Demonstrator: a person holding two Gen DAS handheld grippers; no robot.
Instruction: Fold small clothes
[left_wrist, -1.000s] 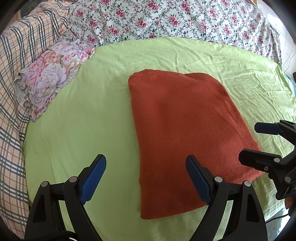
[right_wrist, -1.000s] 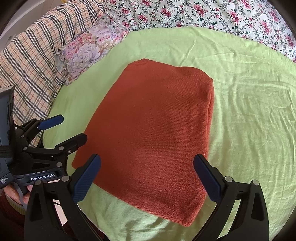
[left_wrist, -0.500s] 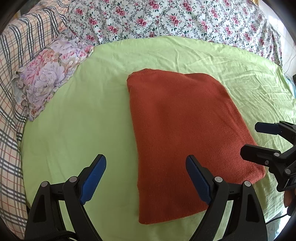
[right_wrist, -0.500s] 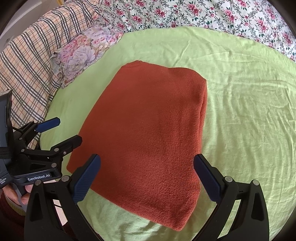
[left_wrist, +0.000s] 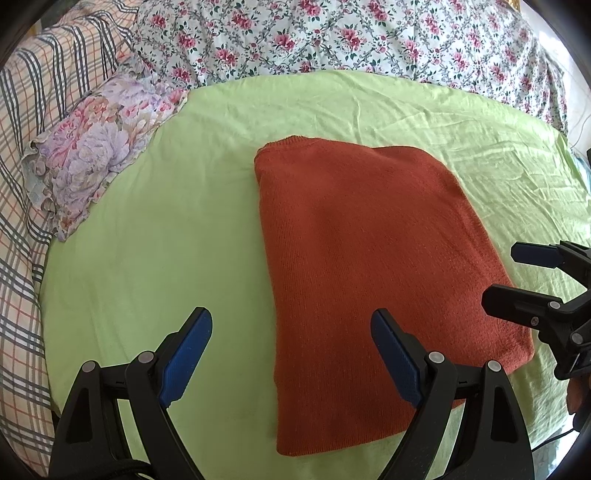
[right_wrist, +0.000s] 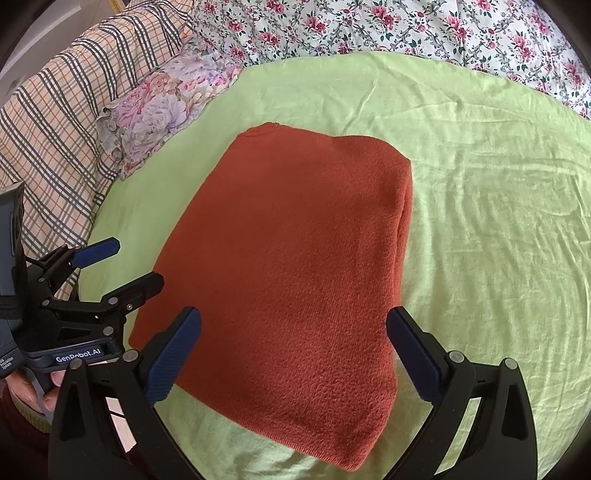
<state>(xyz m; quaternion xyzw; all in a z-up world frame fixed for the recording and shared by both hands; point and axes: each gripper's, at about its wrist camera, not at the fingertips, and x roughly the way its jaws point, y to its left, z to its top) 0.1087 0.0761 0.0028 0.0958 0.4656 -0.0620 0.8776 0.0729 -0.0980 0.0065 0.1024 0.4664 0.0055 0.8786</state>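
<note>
Blue-padded, my left tongs (left_wrist: 291, 354) and right tongs (right_wrist: 293, 352) both gape, holding nothing, poised over the near edge of the rust knit garment (right_wrist: 295, 266), which lies folded flat on the bed's green sheet (left_wrist: 155, 258), ready for another fold.

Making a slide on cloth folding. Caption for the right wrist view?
Open right gripper above a folded rust sweater on a green sheet, open left gripper alongside.
</note>
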